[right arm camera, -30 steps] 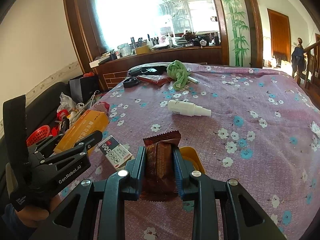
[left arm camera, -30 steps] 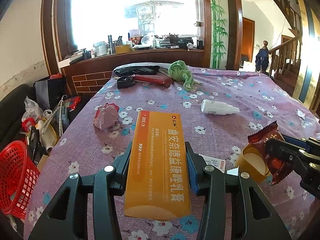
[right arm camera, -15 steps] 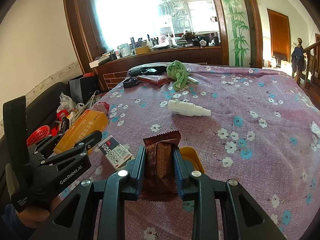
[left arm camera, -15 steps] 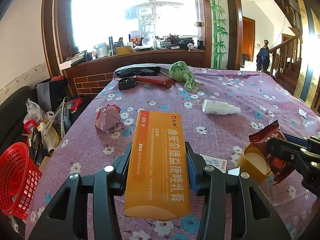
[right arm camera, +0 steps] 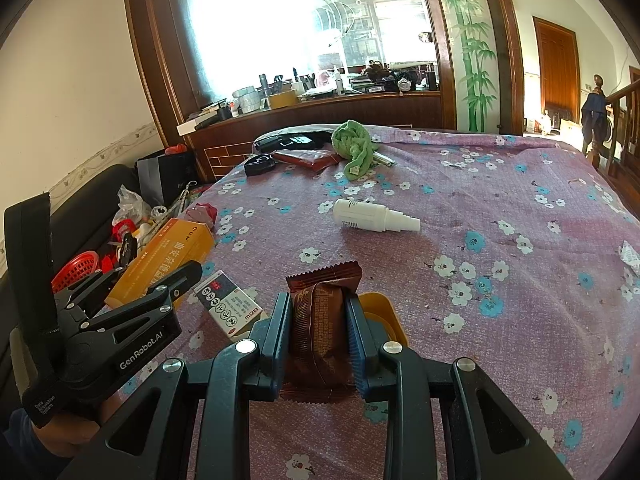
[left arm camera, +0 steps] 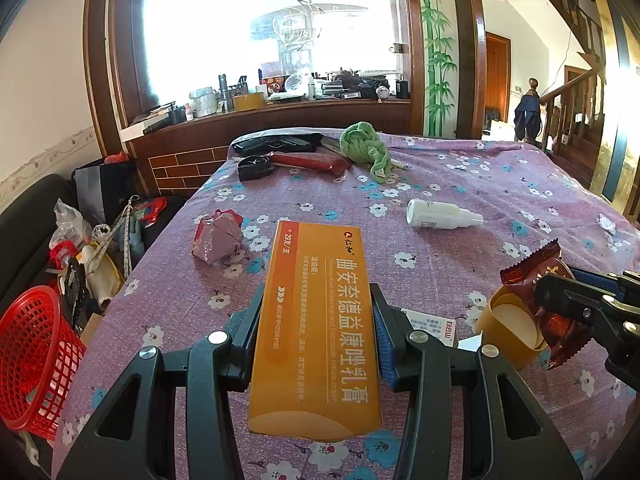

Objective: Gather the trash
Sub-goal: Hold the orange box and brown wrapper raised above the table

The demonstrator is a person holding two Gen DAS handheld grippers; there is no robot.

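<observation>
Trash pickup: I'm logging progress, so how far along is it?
Done: nothing visibly binned; only part of the red basket shows. In hand: left gripper clamps the orange box, right gripper the brown wrapper. Left on the table: pink wrapper, white bottle, small leaflet box.

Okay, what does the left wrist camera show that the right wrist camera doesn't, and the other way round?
Only the left wrist view shows the open top of the red plastic mesh basket and the printed face of the long orange cardboard box in the left gripper.

Only the right wrist view shows the full face of the small white and red printed carton lying on the cloth.

Both show the brown foil snack wrapper in the right gripper, the white plastic spray bottle and the green knitted rag.
</observation>
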